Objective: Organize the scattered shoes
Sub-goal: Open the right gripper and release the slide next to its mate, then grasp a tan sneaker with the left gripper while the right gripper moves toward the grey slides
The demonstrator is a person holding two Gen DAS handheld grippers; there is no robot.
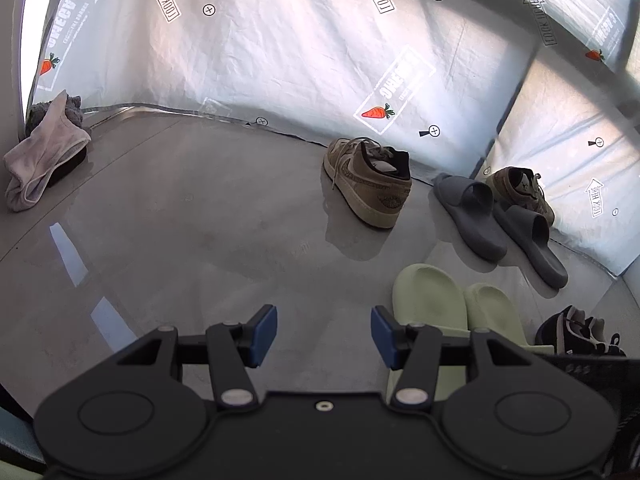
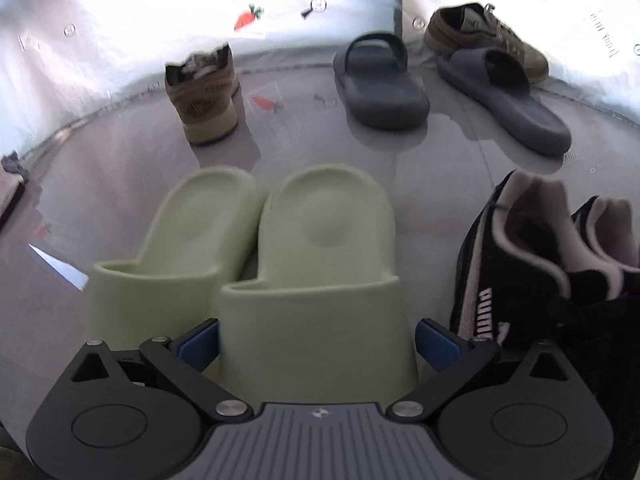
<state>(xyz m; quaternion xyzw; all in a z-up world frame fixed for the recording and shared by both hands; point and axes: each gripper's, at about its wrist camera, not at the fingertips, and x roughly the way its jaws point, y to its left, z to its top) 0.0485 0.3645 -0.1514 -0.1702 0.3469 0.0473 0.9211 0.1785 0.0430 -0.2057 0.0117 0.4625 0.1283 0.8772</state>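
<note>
Seen from the left wrist, the left hand-held gripper (image 1: 324,334) hangs over bare floor (image 1: 180,248) with its jaws about half open and nothing between the pads. The pair of green slides (image 1: 460,304) lies just to its right, partly hidden behind the right finger. Further out, 1 tan sneaker (image 1: 370,182) stands alone with its heel toward the camera, well apart from its mate (image 1: 524,192), which sits against the sheeted wall behind the 2 grey slides (image 1: 496,224).

From the right wrist, the right hand-held gripper (image 2: 318,346) straddles the strap end of the right green slide (image 2: 320,280). Its blue pads sit at either flank of the strap; whether they press on it or merely flank it, I cannot tell. That slide's long axis runs straight away from the gripper, heel far, strap near, parallel to and touching the left green slide (image 2: 176,256). A black sneaker pair (image 2: 532,264) stands just beside on the right. Judging by this, the right hand is much the nearer to the green pair.
</note>
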